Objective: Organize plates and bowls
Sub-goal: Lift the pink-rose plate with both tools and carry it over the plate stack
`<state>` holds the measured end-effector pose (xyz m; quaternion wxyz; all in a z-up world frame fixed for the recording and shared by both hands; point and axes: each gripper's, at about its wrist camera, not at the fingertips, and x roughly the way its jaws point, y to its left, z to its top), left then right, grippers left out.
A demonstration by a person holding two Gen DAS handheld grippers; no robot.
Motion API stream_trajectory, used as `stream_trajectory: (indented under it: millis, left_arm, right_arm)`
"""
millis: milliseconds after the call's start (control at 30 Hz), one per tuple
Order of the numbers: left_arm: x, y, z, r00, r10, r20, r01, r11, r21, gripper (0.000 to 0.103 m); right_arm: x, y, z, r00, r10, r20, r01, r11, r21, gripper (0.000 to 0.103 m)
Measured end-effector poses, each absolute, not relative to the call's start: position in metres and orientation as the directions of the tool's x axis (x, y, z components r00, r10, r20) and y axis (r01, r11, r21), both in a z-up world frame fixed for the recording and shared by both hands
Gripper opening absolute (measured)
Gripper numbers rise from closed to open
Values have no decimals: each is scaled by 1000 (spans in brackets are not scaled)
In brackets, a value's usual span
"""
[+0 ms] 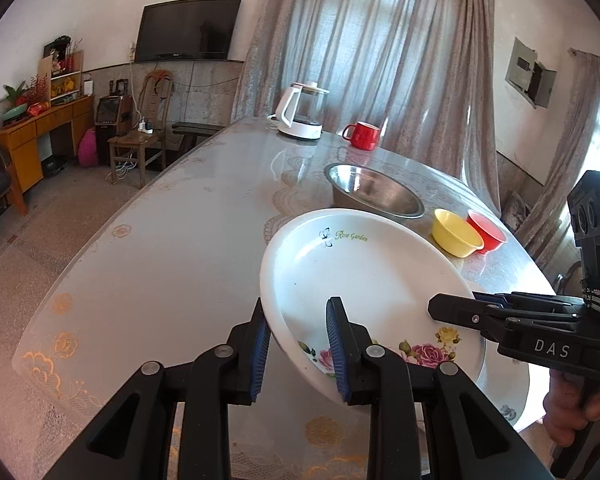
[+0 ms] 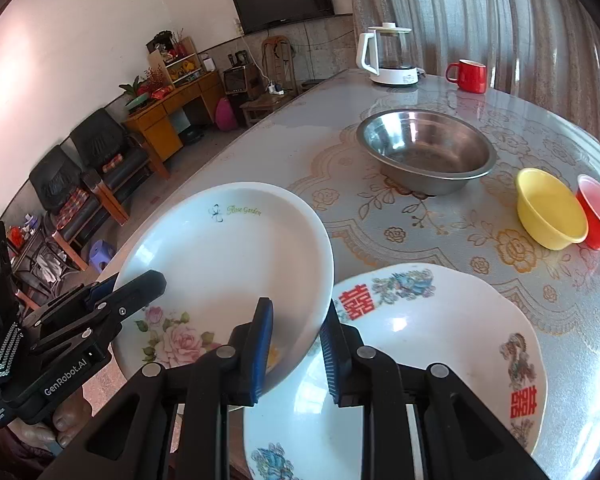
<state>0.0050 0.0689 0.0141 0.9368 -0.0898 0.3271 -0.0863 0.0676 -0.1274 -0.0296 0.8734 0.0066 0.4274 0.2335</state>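
Rose plate pinched at 5 and 7 o'clock rims by both tongs, lifted to stack on dragon plate

Wall-mounted TV, curtained window, wooden desk.

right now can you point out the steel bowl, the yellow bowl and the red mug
steel bowl (image 2: 428,152), right wrist view, on its inside bottom
yellow bowl (image 2: 548,212), right wrist view, on its inside
red mug (image 1: 365,136), left wrist view, on its side wall
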Motion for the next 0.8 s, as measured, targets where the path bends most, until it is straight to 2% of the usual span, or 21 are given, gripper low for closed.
stream_trajectory:
  millis: [433, 800]
  left_arm:
    - [8, -3, 24, 719, -321, -616, 297, 944, -145, 28]
    - [8, -40, 15, 682, -334, -651, 363, 927, -95, 28]
  right_arm:
    - [31, -207, -33, 579, 356, -734, -239, 934, 265, 23]
    - [15, -241, -44, 594, 306, -744, -148, 951, 273, 23]
